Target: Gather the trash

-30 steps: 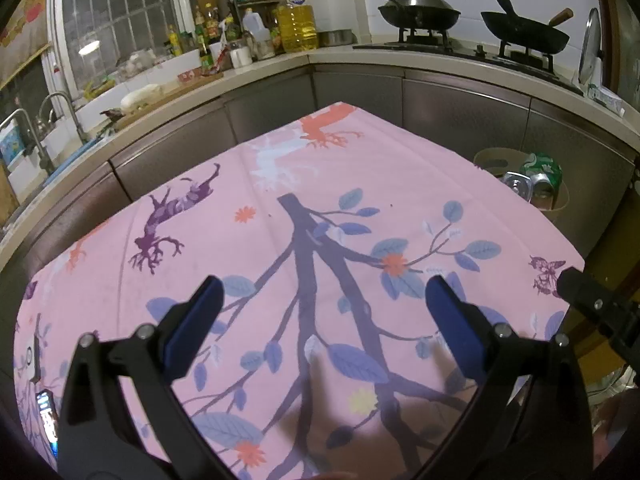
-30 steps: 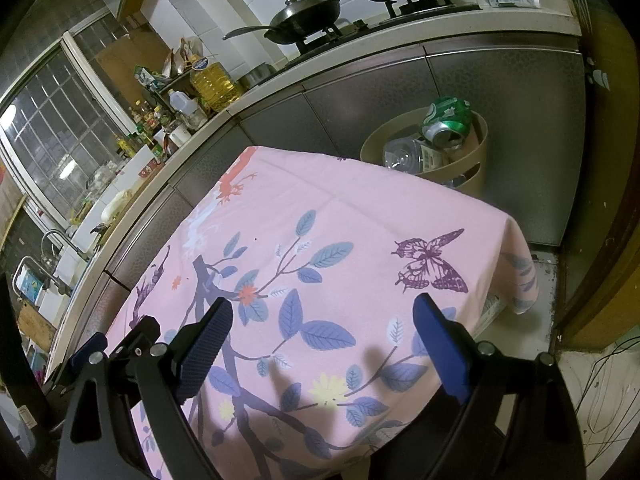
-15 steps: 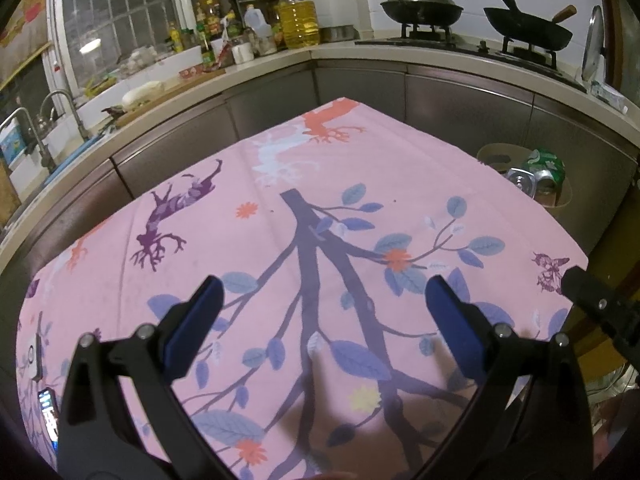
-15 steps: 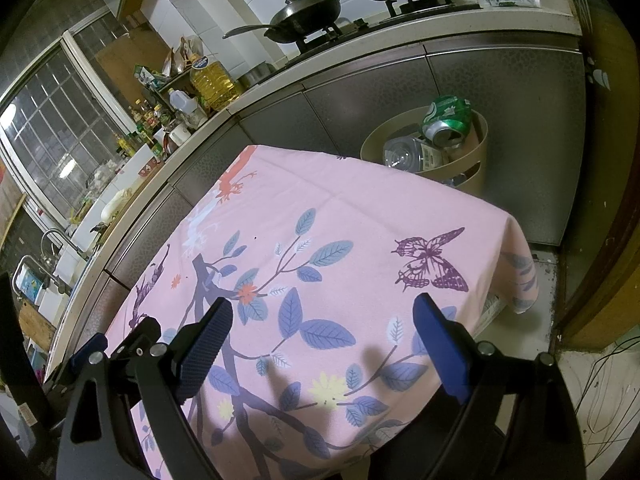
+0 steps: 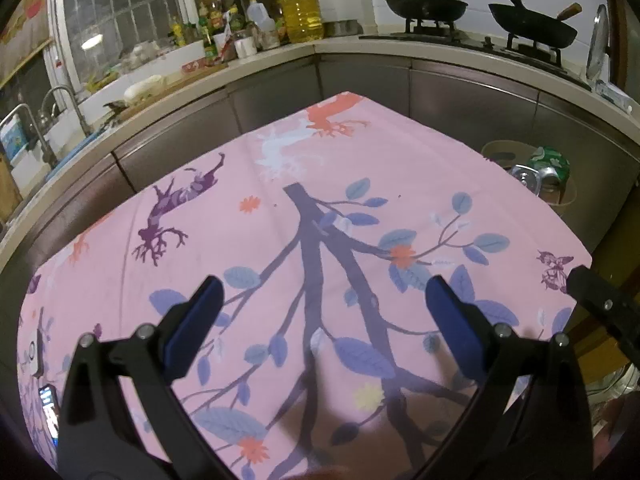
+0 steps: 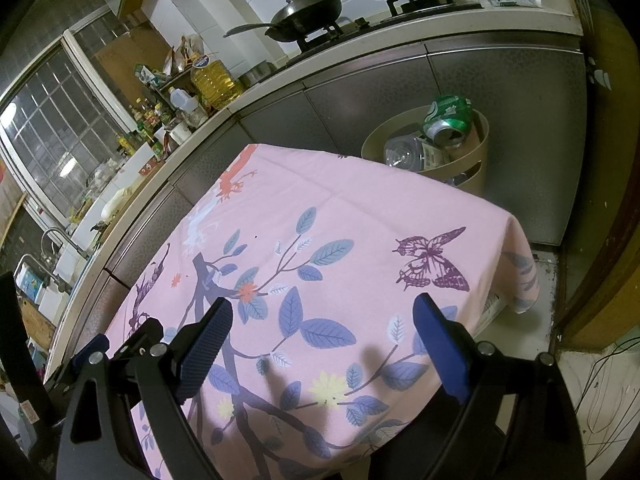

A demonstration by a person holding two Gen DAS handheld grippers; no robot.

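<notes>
Left gripper [image 5: 320,300] and right gripper [image 6: 322,322]: jaws spread wide, holding nothing. Crushed green aluminium can [image 6: 448,120] and clear plastic bottle [image 6: 404,152] lie in round beige bin [image 6: 478,152] beyond pink floral tablecloth [image 6: 360,216]. Judgement: light, thin-walled, slippery; grip mid-body

Green can [image 6: 447,120] in the bin: white markings on its side, too warped to read.
Oil bottle [image 6: 216,80] on the counter: a round blue label at the neck, its print too small to read.
Phone [image 5: 49,402] at the table's edge: screen lit, nothing on it can be made out.
Sauce bottles [image 5: 208,20] by the window: labels blurred.
Readable text anywhere: none.
</notes>
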